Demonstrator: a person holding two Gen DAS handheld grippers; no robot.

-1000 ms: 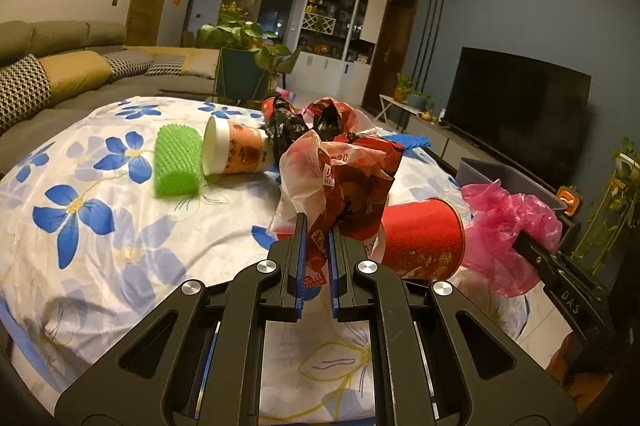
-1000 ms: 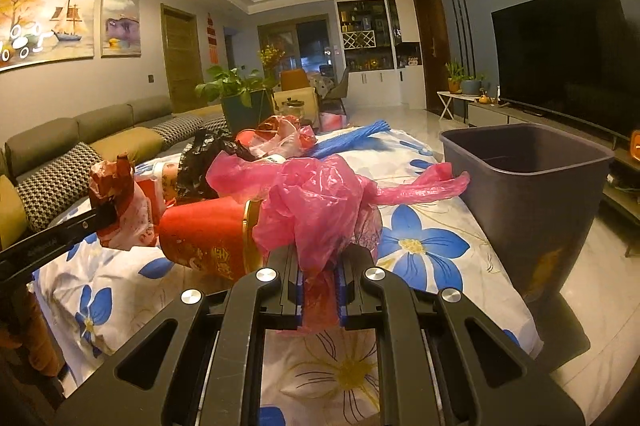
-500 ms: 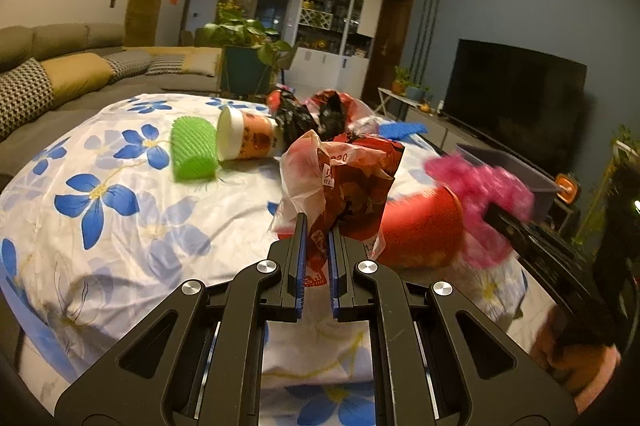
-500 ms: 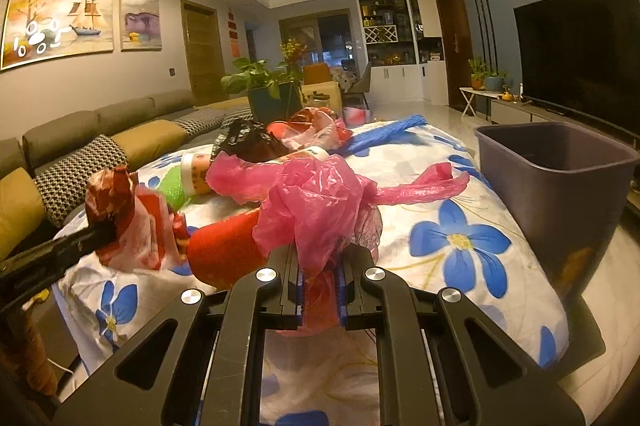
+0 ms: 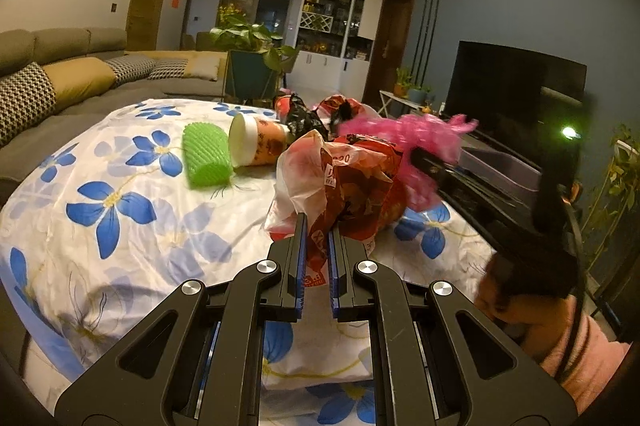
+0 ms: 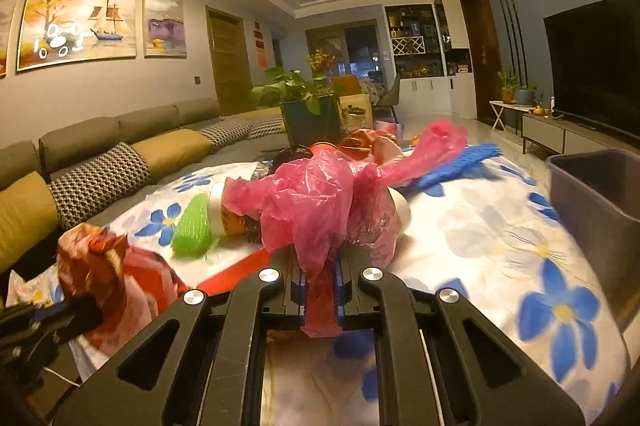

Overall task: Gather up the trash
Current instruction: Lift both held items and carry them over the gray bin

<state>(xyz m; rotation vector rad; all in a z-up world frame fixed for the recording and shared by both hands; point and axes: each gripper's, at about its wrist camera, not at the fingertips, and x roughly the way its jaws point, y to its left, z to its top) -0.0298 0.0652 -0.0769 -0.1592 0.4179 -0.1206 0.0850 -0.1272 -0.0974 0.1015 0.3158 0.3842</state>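
Note:
My left gripper [image 5: 317, 226] is shut on a crumpled red and white plastic wrapper [image 5: 344, 177], held above the flowered tablecloth [image 5: 120, 209]. My right gripper [image 6: 320, 262] is shut on a pink plastic bag [image 6: 308, 201], which hangs over its fingers. In the left wrist view the pink bag [image 5: 400, 133] shows just behind and to the right of the wrapper. In the right wrist view the wrapper [image 6: 108, 266] is low at the left. A green foam net [image 5: 206, 155] and a tipped paper cup [image 5: 258, 145] lie on the cloth.
A dark plastic bin [image 6: 596, 193] stands at the table's right edge. Black and red bags [image 5: 316, 113] are piled at the far end, beside a blue net [image 6: 460, 161]. A blurred red cup [image 6: 236, 270] lies near my grippers. A sofa [image 5: 60, 73] runs along the left.
My right gripper has swung left with the pink bag, away from the bin and toward the wrapper. The left gripper has drifted only slightly and still grips the wrapper.

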